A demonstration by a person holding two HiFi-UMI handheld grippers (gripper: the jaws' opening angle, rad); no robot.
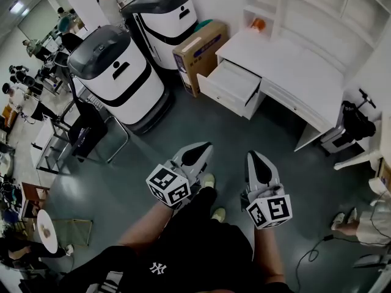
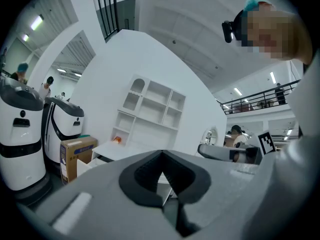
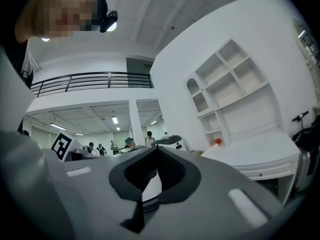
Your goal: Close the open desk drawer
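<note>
The white desk (image 1: 287, 60) stands at the upper right of the head view. Its left drawer (image 1: 231, 85) is pulled out toward me and looks empty. My left gripper (image 1: 197, 153) and right gripper (image 1: 257, 162) hang side by side above the dark floor, well short of the desk, both pointing toward it. Each is shut with nothing in it. In the left gripper view the shut jaws (image 2: 161, 156) fill the foreground, with the open drawer (image 2: 86, 165) far off at the left. The right gripper (image 3: 155, 151) view shows the desk top (image 3: 255, 156) at the right.
A cardboard box (image 1: 198, 54) sits on the floor just left of the drawer. Two large white machines (image 1: 116, 75) (image 1: 165, 17) stand beyond it at the left. A black chair (image 1: 85, 133) is at mid left. A black device (image 1: 355, 124) stands by the desk's right end. White shelves (image 1: 317, 5) rise above the desk.
</note>
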